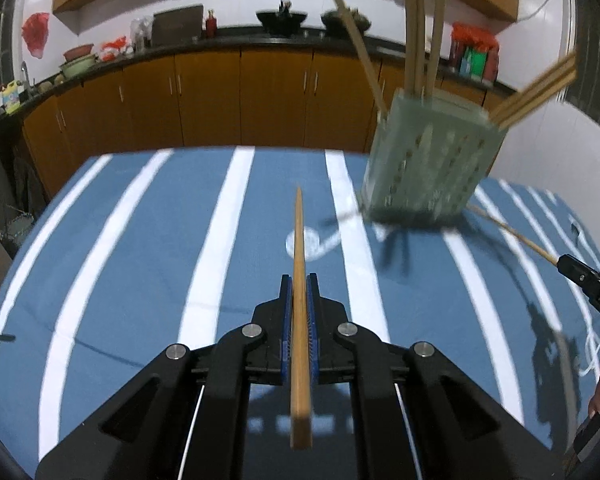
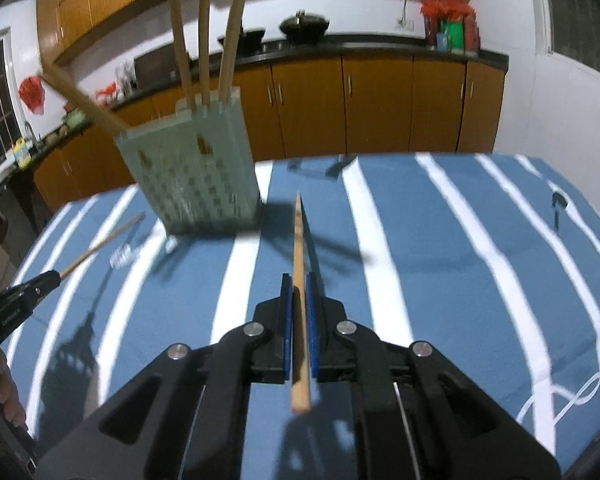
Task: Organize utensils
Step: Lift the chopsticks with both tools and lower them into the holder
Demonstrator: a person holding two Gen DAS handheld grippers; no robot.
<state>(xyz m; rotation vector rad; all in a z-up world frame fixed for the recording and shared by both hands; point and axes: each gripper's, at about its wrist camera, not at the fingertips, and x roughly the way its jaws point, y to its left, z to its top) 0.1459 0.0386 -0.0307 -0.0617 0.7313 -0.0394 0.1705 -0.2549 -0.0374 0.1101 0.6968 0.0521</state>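
While our left gripper [image 1: 299, 300] pinches one chopstick [image 1: 299, 280] lengthwise between its blue pads, low at the centre of its view, our right gripper [image 2: 299, 300] clamps a second chopstick [image 2: 299, 276] the same way. Both sticks point forward over the blue striped cloth [image 1: 140, 260]. Further out, the pale perforated holder [image 1: 428, 164] stands upper right in the left view and upper left in the right view, already bristling with several chopsticks [image 1: 420, 20]. We judge the sorting well along: these two remain to be dropped in. Something small and dark [image 2: 558, 202] lies at the right view's far right edge, too blurred to name.
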